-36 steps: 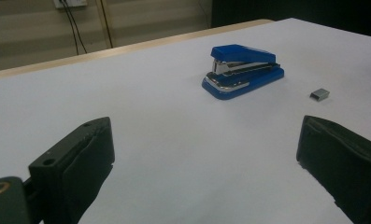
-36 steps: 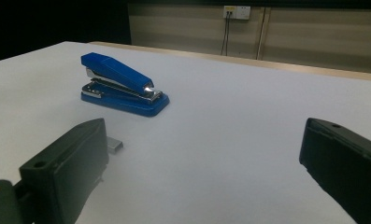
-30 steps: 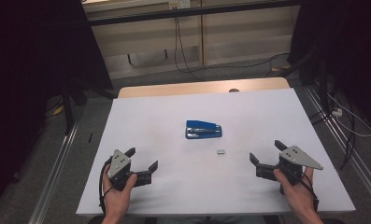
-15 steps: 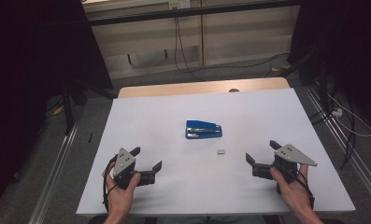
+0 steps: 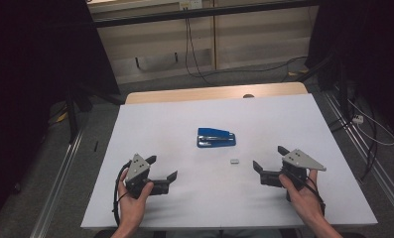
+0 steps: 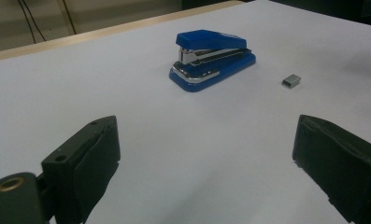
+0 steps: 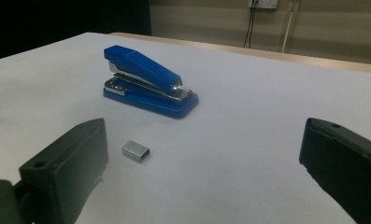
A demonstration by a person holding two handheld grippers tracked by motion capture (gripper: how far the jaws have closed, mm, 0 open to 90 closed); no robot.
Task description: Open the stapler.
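A blue stapler [image 5: 216, 138] lies shut near the middle of the white table [image 5: 160, 129]. Just right of and nearer than it lies a small grey block of staples [image 5: 234, 160]. My left gripper [image 5: 162, 167] is open near the front left, pointed toward the stapler [image 6: 212, 58] and staples [image 6: 291, 81], with nothing between its jaws. At the front right, my right gripper [image 5: 270, 157] is open too, a short way right of the staples. In the right gripper view the staples [image 7: 135, 150] lie close to the left jaw and the stapler [image 7: 148, 81] behind them.
The table's far edge is a bare wooden strip [image 5: 214, 94]. Metal rails [image 5: 60, 183] run along the floor on both sides, and cables [image 5: 368, 134] trail on the floor at the right. A dark stand [image 5: 73, 106] is off the far left corner.
My right gripper has slid left toward the staples. My left gripper has shifted slightly right and forward. Stapler and staples have not moved; both grippers stayed open.
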